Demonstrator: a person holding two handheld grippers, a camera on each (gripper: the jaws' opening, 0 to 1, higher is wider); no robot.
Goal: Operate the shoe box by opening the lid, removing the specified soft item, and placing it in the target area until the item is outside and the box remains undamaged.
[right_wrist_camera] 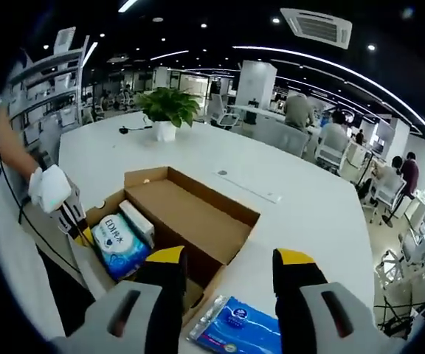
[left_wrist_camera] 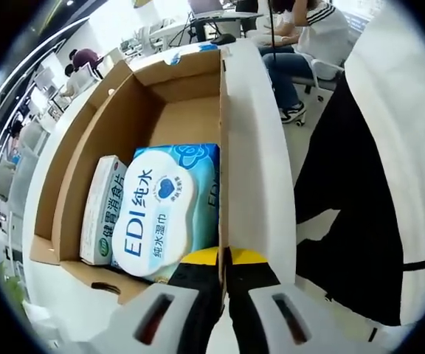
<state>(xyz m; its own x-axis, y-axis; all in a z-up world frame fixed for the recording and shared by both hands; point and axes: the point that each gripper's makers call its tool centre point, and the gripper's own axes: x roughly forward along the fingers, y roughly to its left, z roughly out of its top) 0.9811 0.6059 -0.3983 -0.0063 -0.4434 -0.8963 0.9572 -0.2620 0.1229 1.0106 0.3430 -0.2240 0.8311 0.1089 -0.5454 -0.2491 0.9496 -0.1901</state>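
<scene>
**Obs 1:** Tongs, left (left_wrist_camera: 223,269): jaws pinched on the side wall of the cardboard box (left_wrist_camera: 187,110), steadying it. Box stands open on the white surface (right_wrist_camera: 198,158).

**Obs 2:** Right tongs (right_wrist_camera: 227,269) wide, holding nothing, above the box. EDI wipes pack (left_wrist_camera: 164,210) lies inside, beside a white carton (left_wrist_camera: 103,210). Another blue pack (right_wrist_camera: 238,328) sits outside.

**Obs 1:** Removal step, I judge. Next: lower right tongs, pinch wipes softly, lift clear of the walls.

Left gripper (left_wrist_camera: 223,276): 2 black jaws with yellow tips, on pale grey housings, each housing with a dark slanted slot showing a red-brown inner edge. Right gripper (right_wrist_camera: 229,274) was built the same: yellow-capped black jaws, grey bodies, 2 dark slots. The person (left_wrist_camera: 360,184) wore black trousers and a white top.
</scene>
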